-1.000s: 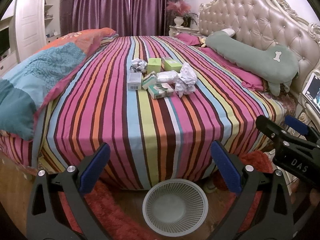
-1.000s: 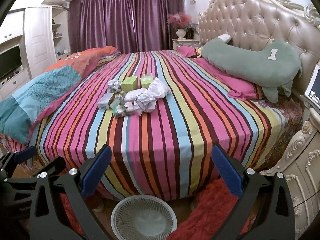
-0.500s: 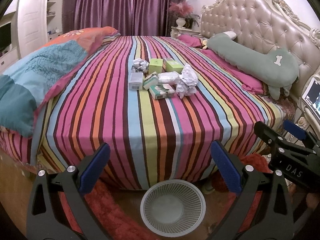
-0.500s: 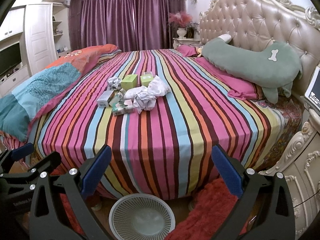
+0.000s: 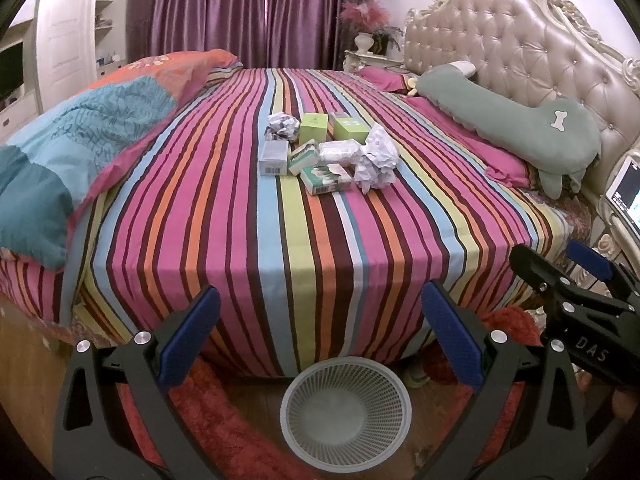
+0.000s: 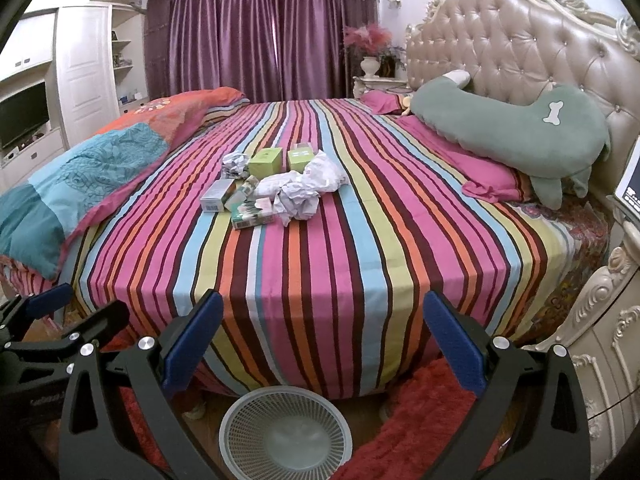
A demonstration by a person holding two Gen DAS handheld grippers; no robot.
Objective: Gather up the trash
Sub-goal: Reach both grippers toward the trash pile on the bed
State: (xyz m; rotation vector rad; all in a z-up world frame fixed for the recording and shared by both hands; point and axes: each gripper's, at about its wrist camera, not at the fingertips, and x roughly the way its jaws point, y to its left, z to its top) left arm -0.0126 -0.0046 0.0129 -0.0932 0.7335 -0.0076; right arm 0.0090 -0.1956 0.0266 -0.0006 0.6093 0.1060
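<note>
A pile of trash lies mid-bed on the striped sheet: crumpled white paper (image 5: 376, 156) (image 6: 304, 192), a smaller paper ball (image 5: 282, 126) (image 6: 234, 162), two green boxes (image 5: 350, 128) (image 6: 264, 162), a grey box (image 5: 273, 158) (image 6: 218, 196), a green-white carton (image 5: 326, 178) (image 6: 252, 216). A white mesh basket (image 5: 346, 406) (image 6: 286, 432) stands on the floor at the bed's foot. My left gripper (image 5: 320, 332) is open, low before the bed, above the basket. My right gripper (image 6: 322, 336) is open too, beside it, nothing between its fingers.
A blue and orange quilt (image 5: 80, 144) is bunched on the bed's left side. A green bone-marked pillow (image 5: 520, 128) leans on the tufted headboard (image 6: 520, 48). A red shaggy rug (image 6: 420, 420) covers the floor; a carved nightstand (image 6: 608, 340) stands right.
Both grippers have drifted slightly nearer the bed and a little left; the trash pile sits somewhat lower and larger in both views. Nothing was picked up.
</note>
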